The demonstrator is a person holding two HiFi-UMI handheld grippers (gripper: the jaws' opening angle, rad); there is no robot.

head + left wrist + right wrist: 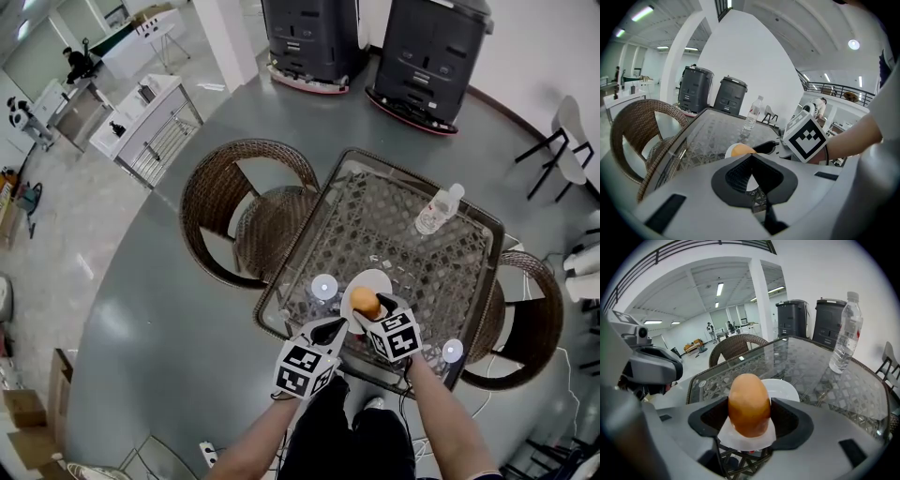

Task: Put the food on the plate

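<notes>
The right gripper (750, 422) is clamping the orange-brown, egg-shaped piece of food (749, 401) upright between its jaws, which are standing partly apart against either flank of it. The grip is judged to be keeping the rounded item from rolling while it is carried. The round white plate (786, 388) is lying directly beneath and just ahead of those jaws, so the food is judged to be poised for setting down. Whether it is touching the plate cannot be told. The left gripper (750, 161) is holding nothing, its jaws drawn together at the tips. It is waiting just to the left of the right gripper, apparently kept clear of the placement. The glass-topped wicker table (801, 355) is bearing the plate below both grippers. The clear plastic water bottle (844, 333) is standing upright well ahead and to the right of the right gripper, out of the working area. The count is standing at one piece of food, one plate, one bottle, two grippers and two brown wicker chairs (246, 211), one flanking the table on each side.
</notes>
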